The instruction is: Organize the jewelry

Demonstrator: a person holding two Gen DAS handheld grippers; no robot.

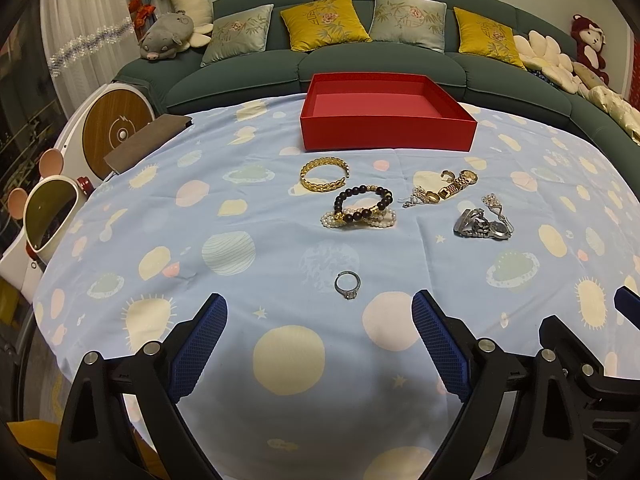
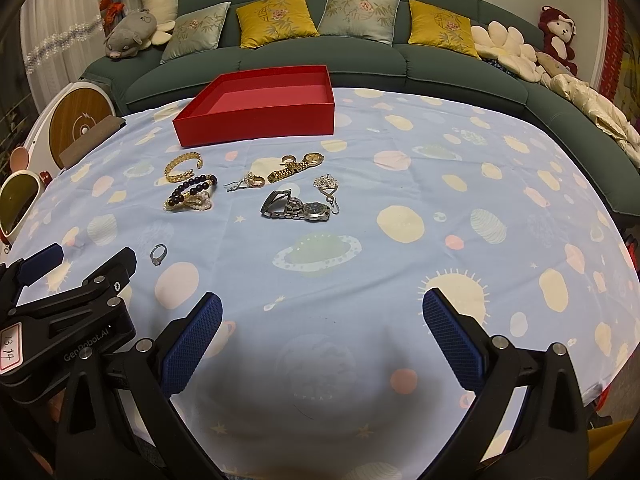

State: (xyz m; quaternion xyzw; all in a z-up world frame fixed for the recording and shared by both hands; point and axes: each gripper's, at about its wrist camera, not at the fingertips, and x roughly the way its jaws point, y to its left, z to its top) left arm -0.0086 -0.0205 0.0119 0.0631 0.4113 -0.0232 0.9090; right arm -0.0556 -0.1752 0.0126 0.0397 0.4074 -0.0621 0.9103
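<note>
Ahead of the grippers, a table draped in a pale blue planet-print cloth [image 1: 224, 264] meets a long dark green upholstered sofa [image 1: 384, 68] (curving off to the right). Yellow and grey embroidered cushions [image 2: 276, 18] line its back, with a sheer white curtain [image 1: 80, 28] far left.

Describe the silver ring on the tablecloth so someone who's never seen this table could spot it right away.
Start at the red box at the sofa side of the blue planet-print tablecloth, then come toward the grippers, past the cluster of bracelets and watches. The silver ring lies flat and alone, just ahead of the left gripper. Unlike the others, it touches nothing.
</note>
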